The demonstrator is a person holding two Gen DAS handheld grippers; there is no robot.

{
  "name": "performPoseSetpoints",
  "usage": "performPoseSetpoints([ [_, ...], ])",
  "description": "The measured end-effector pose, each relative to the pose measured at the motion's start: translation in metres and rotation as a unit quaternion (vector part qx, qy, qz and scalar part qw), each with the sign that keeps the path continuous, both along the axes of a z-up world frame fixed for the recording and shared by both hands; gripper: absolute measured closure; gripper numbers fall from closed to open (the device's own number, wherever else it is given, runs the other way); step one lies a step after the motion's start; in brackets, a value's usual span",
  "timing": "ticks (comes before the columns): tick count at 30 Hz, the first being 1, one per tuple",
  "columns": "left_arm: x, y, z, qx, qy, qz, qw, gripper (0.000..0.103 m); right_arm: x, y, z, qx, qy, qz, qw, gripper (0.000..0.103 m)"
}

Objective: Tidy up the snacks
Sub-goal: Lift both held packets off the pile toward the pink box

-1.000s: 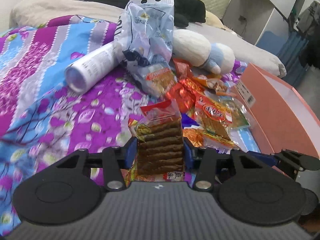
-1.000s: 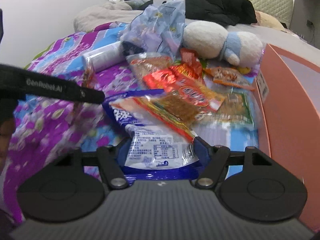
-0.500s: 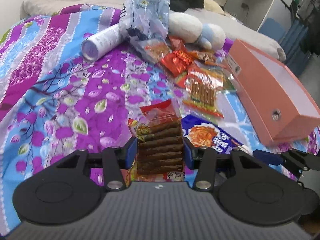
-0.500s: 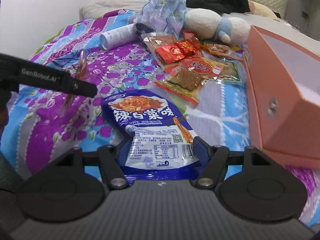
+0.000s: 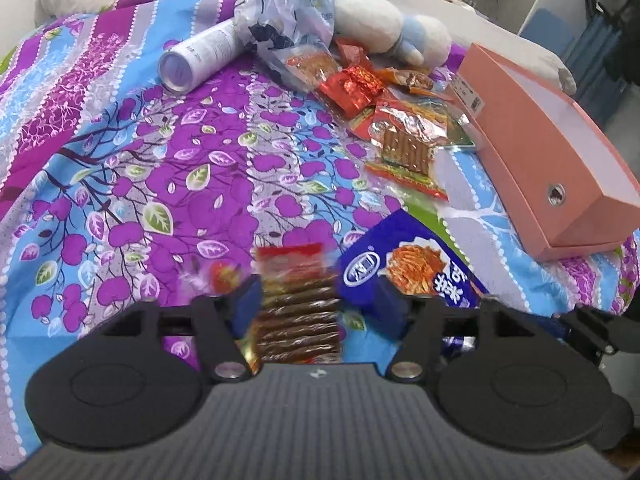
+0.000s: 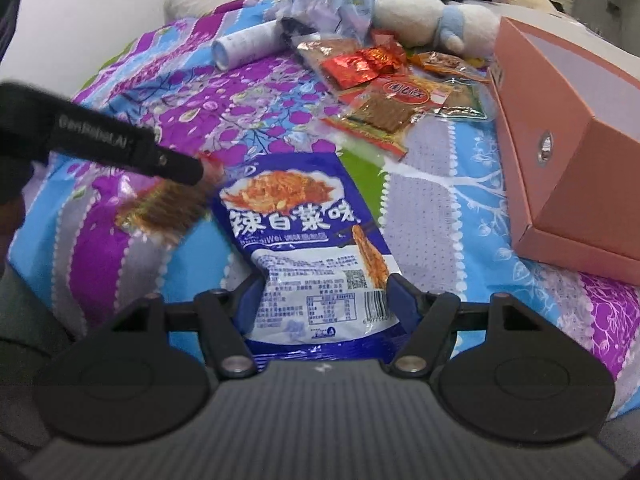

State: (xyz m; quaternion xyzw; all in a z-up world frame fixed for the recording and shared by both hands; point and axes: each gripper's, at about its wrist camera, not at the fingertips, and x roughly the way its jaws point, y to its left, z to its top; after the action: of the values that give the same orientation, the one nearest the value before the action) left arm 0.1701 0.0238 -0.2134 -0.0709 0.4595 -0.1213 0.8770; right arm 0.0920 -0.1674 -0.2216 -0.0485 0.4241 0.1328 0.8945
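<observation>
The left hand-held gripper (image 5: 318,304) stands wide, its fingers apart from the blurred packet of brown sticks (image 5: 298,316) between them, whose support cannot be told. The right hand-held gripper (image 6: 322,300) clamps the lower end of a blue snack bag (image 6: 304,240), which stretches ahead over the bed (image 6: 440,208). Farther ahead lie a snack pile (image 6: 380,84) and, rightward, an orange box (image 6: 560,132). Only the right view shows the left gripper from outside, over the sticks.
</observation>
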Motion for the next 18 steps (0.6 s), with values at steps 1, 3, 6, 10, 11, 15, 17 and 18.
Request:
performPoseSetpoints([
  [1, 0.001, 0.0, 0.002, 0.0, -0.002, 0.001, 1.0, 0.026, 0.001, -0.001, 0.0, 0.005, 0.0, -0.001, 1.0, 0.032],
  [3, 0.002, -0.001, 0.004, -0.001, -0.002, 0.0, 1.0, 0.02, 0.002, -0.003, -0.001, 0.015, -0.001, -0.002, 1.0, 0.021],
  [6, 0.001, -0.001, 0.007, 0.004, -0.003, -0.002, 1.0, 0.019, 0.004, -0.002, -0.003, 0.018, -0.006, 0.004, 1.0, 0.017],
  [10, -0.002, 0.004, 0.006, 0.009, -0.002, 0.001, 1.0, 0.019, 0.005, 0.003, -0.006, 0.004, -0.018, 0.031, 0.999, 0.017],
  [11, -0.003, 0.006, 0.005, 0.009, -0.002, 0.002, 1.0, 0.019, 0.006, 0.004, -0.007, -0.002, -0.022, 0.038, 0.999, 0.017],
  [15, -0.009, 0.009, 0.001, 0.01, -0.001, -0.001, 1.0, 0.019, 0.006, 0.001, -0.012, -0.005, -0.035, 0.046, 0.998, 0.017],
  [17, -0.011, 0.008, -0.002, 0.012, 0.0, -0.006, 0.9999, 0.019, 0.008, -0.002, -0.014, 0.002, -0.035, 0.045, 0.998, 0.017],
  [18, -0.012, 0.007, -0.004, 0.015, 0.0, -0.008, 0.9999, 0.019, 0.008, -0.003, -0.014, 0.005, -0.037, 0.044, 0.998, 0.017],
])
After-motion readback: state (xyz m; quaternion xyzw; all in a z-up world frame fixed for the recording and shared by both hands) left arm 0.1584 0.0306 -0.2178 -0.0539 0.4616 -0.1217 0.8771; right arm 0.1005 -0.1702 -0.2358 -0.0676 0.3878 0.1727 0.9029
